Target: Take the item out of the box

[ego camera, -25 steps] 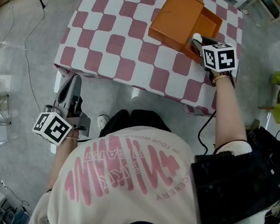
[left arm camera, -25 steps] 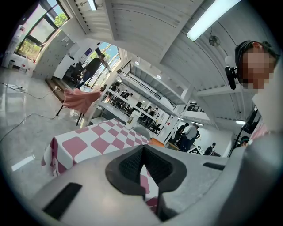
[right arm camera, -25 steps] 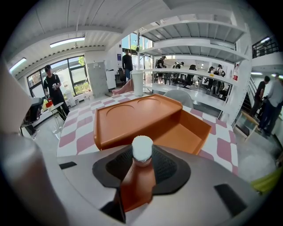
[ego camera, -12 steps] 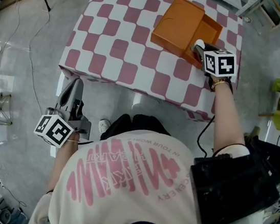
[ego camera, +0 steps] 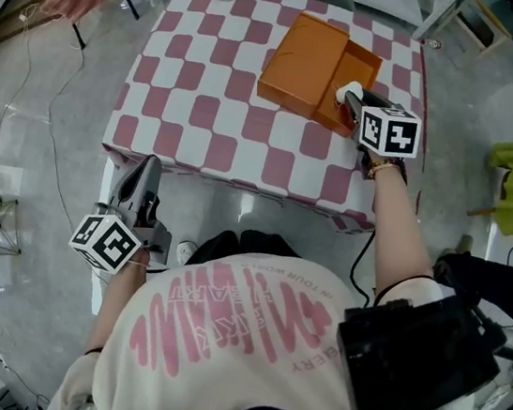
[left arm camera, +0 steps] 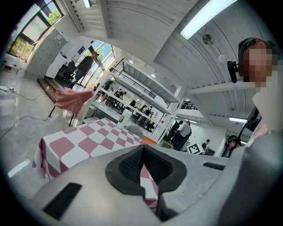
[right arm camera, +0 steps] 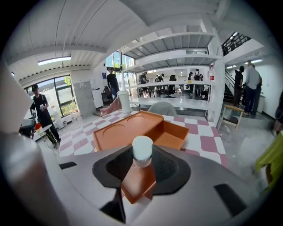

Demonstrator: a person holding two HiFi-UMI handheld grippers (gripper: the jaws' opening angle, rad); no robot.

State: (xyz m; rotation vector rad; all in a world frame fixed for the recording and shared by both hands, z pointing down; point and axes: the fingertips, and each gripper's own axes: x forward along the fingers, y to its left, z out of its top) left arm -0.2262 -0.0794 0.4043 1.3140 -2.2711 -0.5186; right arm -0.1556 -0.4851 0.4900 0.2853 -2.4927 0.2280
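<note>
Two dark fingers (right arm camera: 164,170) of the right gripper (right arm camera: 142,164) stand partway apart, clamped on a white-topped item (right arm camera: 142,149). I cannot tell whether the orange beneath its cap is the item's body or the box corner behind. The item sits in that grip just above the near end of the orange box (ego camera: 306,57), over its open compartment, at the right of the checkered counter (ego camera: 205,97). The lift-out looks under way. Next it must clear the box wall and go down on bare cloth. The left gripper (left arm camera: 142,167) has its fingers together on nothing, low off the counter's near edge.
</note>
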